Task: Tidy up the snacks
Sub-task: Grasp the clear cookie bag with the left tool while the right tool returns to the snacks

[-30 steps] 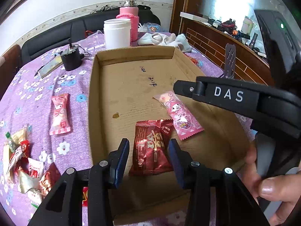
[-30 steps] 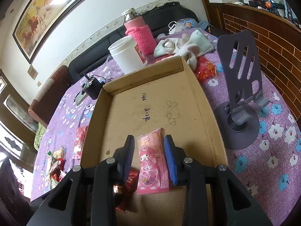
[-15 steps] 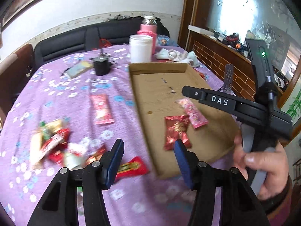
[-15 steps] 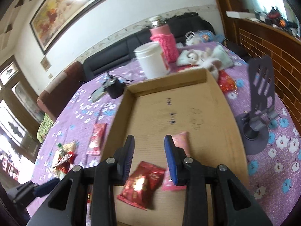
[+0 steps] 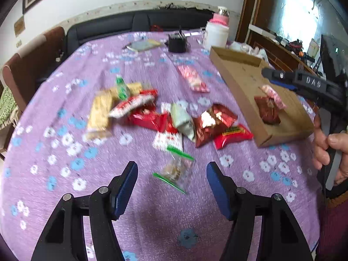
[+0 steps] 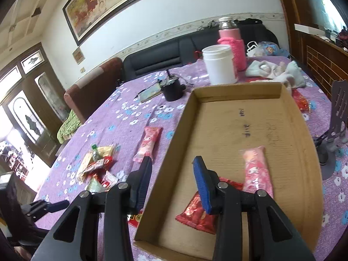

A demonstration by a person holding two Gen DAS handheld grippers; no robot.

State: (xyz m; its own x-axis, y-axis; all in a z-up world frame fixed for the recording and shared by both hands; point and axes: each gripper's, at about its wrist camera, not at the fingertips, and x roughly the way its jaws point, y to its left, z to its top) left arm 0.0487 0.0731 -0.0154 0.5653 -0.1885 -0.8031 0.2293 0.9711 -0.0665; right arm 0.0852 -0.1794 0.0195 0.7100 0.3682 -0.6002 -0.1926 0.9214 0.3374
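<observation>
Your left gripper (image 5: pixel 171 187) has just been opening; its jaws stand wide and empty above a clear green-edged snack bag (image 5: pixel 176 171) on the purple floral tablecloth (image 5: pixel 54 113). Your right gripper (image 6: pixel 171 174), also opening, stands narrowly parted and empty over the shallow cardboard box (image 6: pixel 304 143), which contains a red foil packet (image 6: pixel 193 213) and a pink cartoon-printed packet (image 6: pixel 256 169).

table (image 5: pixel 65 100): purple floral cloth | on it: cardboard tray (image 6: pixel 304 143), loose snacks (image 5: pixel 165 117)

Bright daylight, blown-out glare from the window (image 5: pixel 298 6) at upper right, motion blur smearing the snack pile (image 5: pixel 152 113) in the left wrist view, sharper right wrist view, strong fisheye bending, dark vignetted corners, soft shadows under the tools.
</observation>
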